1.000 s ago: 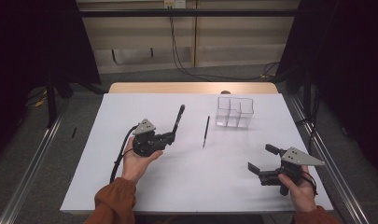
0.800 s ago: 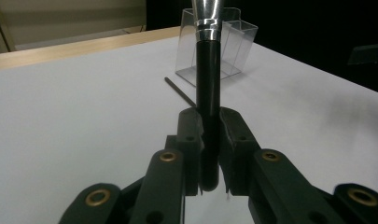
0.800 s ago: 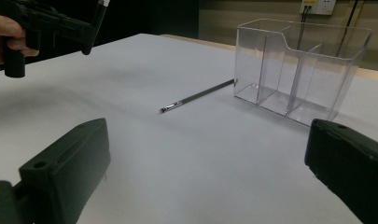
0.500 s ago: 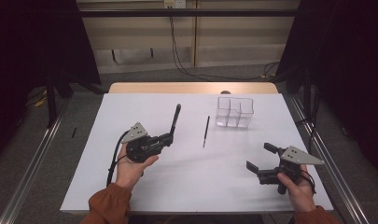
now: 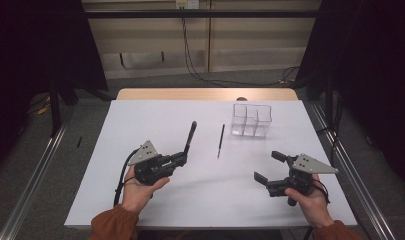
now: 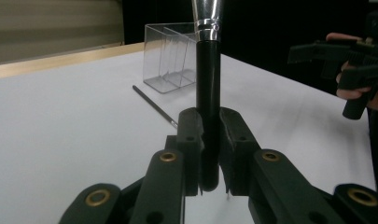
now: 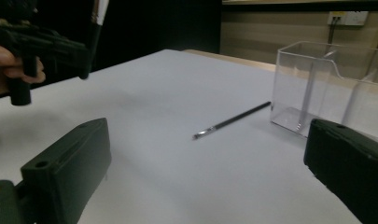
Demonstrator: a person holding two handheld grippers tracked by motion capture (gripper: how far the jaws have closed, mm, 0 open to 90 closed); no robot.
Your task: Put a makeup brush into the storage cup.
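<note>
1. My left gripper (image 5: pixel 182 158) has its jaws clamped on the bottom end of a long black-handled makeup brush with a silver metal collar (image 5: pixel 190 136). I hold it just above the white table (image 5: pixel 140 125), left of centre.
2. The brush's long axis runs away from me toward the table's far edge, leaning slightly right. In the left gripper view the handle (image 6: pixel 208 93) rises straight between the pads, collar end farthest out.
3. A thin black pencil-like stick (image 5: pixel 220 140) lies flat to the right, roughly parallel and apart from the brush.
4. Beyond it stands a clear plastic organiser with compartments (image 5: pixel 251 120).
5. My right gripper (image 5: pixel 271 166) hovers near the table's right front, jaws wide apart, holding nothing.
6. Risk, as I judge it: the grip sits so near the handle's end that the brush could pivot or slip out, or strike the organiser's rim.
</note>
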